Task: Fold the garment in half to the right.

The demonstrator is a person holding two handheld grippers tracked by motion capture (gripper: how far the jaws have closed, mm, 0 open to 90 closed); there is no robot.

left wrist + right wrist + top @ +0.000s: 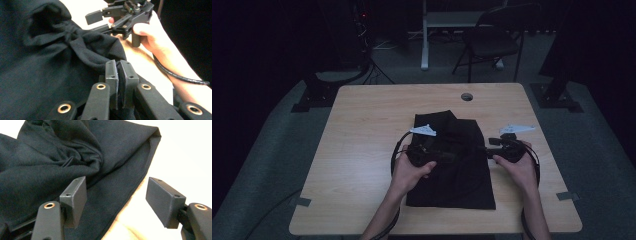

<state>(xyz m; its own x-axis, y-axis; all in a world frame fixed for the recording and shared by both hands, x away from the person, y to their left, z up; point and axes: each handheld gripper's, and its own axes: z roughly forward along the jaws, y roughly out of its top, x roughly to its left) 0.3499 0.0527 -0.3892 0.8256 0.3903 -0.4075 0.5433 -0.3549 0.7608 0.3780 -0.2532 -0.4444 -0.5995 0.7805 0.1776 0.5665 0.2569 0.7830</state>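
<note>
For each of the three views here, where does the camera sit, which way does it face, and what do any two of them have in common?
High view: above the person's side, facing forward and down on the wooden table; forearms, left gripper and right gripper over the black cloth.
Left gripper view: rides the left gripper, jaws shut on cloth, facing across it to the right gripper.
Right gripper view: rides the right gripper, jaws open over the cloth's edge.
Shared: all three show the black cloth.

High view looks forward and down over whole table (362, 150) from its near edge; both gripper views sit close, sharing the black cloth (452, 170).
</note>
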